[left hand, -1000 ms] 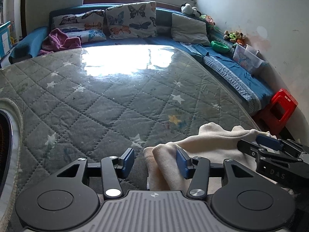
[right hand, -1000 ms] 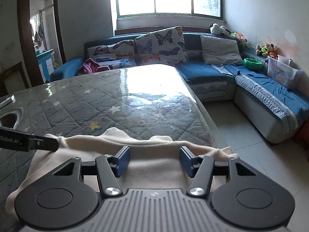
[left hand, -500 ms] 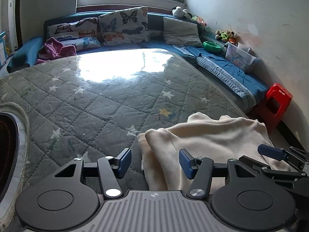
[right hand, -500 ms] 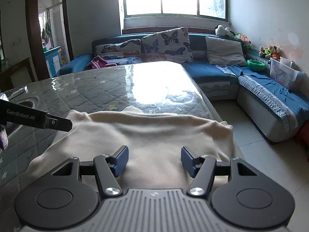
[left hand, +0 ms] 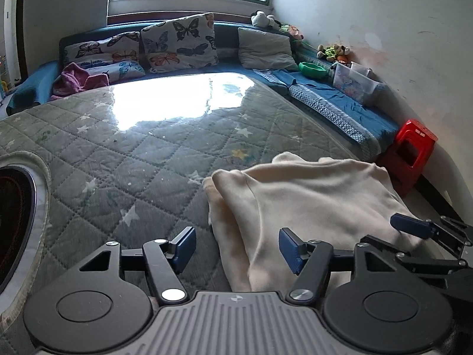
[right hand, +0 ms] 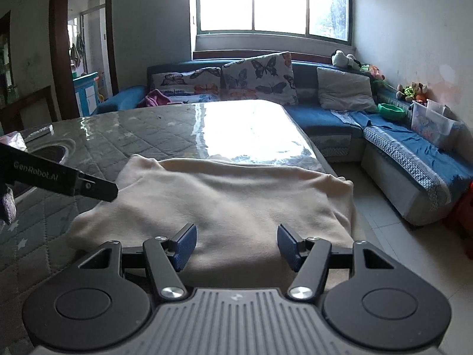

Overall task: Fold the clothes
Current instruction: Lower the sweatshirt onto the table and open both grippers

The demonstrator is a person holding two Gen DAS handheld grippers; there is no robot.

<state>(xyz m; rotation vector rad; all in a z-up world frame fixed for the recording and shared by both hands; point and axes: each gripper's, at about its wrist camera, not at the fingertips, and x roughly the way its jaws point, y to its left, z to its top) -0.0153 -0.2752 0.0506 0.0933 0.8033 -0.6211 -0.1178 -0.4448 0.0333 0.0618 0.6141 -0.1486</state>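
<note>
A cream garment [left hand: 304, 204] lies folded over on the grey quilted table [left hand: 142, 159], at its near right corner. My left gripper [left hand: 238, 251] is open, its fingers raised over the garment's left edge, holding nothing. My right gripper [right hand: 236, 247] is open and empty above the garment's near edge [right hand: 236, 207]. The right gripper also shows at the right of the left wrist view [left hand: 428, 236], and the left gripper's finger [right hand: 88, 188] reaches in from the left of the right wrist view.
A round stove inset [left hand: 14, 222] sits in the table at the left. A blue corner sofa [right hand: 399, 148] with butterfly pillows runs behind and to the right. A red stool [left hand: 411, 156] stands by the wall. A pink cloth [left hand: 77, 80] lies on the sofa.
Both grippers have risen and drawn back from the garment. The garment now lies spread flatter, with more of it in view.
</note>
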